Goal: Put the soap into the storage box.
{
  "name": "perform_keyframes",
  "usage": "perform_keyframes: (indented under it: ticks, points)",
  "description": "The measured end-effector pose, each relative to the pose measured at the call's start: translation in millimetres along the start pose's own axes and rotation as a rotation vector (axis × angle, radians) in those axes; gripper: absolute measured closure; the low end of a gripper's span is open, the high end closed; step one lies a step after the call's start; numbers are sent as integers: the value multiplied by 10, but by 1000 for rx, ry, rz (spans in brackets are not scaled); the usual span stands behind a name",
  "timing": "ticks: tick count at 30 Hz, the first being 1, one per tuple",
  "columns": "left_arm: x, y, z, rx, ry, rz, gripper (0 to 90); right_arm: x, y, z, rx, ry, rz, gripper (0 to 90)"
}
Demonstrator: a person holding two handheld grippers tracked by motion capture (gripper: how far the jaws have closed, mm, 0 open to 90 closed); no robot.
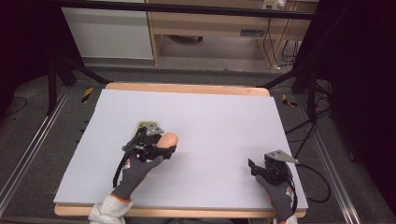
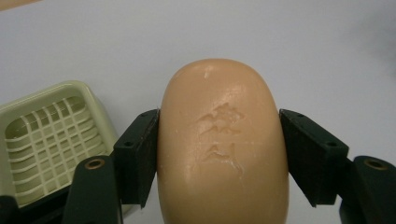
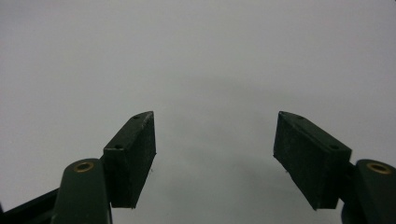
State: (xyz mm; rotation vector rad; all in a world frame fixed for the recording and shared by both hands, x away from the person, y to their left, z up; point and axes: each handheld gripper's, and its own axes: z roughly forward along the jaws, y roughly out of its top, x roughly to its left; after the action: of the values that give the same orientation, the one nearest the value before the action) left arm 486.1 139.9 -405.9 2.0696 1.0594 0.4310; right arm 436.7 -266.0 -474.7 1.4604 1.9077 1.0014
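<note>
While clamped across its width, soap (image 2: 222, 149) sits between the jaws of the left tool (image 2: 219, 158), rounded end pointing forward, stamped face up toward the camera. Held over the counter (image 1: 210, 121), left of centre in the high view (image 1: 167, 140), whether lifted clear or touching the surface cannot be told. Looks firm and fairly dense for its bulk, stiff enough not to bend, yet waxy and smooth, so likely slippery; curved flanks could squirt out forward if squeezed too near the rounded end. Best gripped as now, across the widest middle part, flat pads against the long sides. Surface probably dents or scuffs under hard pressure, so moderate force only.

Just beside, on the left of the left gripper view, a pale green dish (image 2: 51, 140) with a slotted grid inside, standing open and unoccupied; seen in the high view as a light shape (image 1: 147, 126) just behind the left hand (image 1: 140, 165). Judged the likely place for the bar: a short carry sideways, then lowering flat onto the grid.

Farther off, right tool (image 3: 215, 154) with jaws spread wide, nothing between them, hovering over bare counter near the right front corner (image 1: 268, 170), well apart from soap and dish.
</note>
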Motion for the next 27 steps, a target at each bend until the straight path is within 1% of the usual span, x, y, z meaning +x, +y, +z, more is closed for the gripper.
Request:
perform_keyframes:
  ticks: [7, 18, 23, 27]
  points:
    - [74, 2, -2, 0, 18, -10, 319, -1, 0, 0, 0, 2, 1, 297]
    - [230, 14, -40, -22, 50, -44, 319, -7, 0, 2, 0, 3, 3, 298]
    - [270, 23, -38, -22, 60, -47, 319, -8, 0, 0, 1, 4, 5, 298]
    - [329, 28, -43, -28, 70, -63, 319, -8, 0, 2, 1, 6, 7, 296]
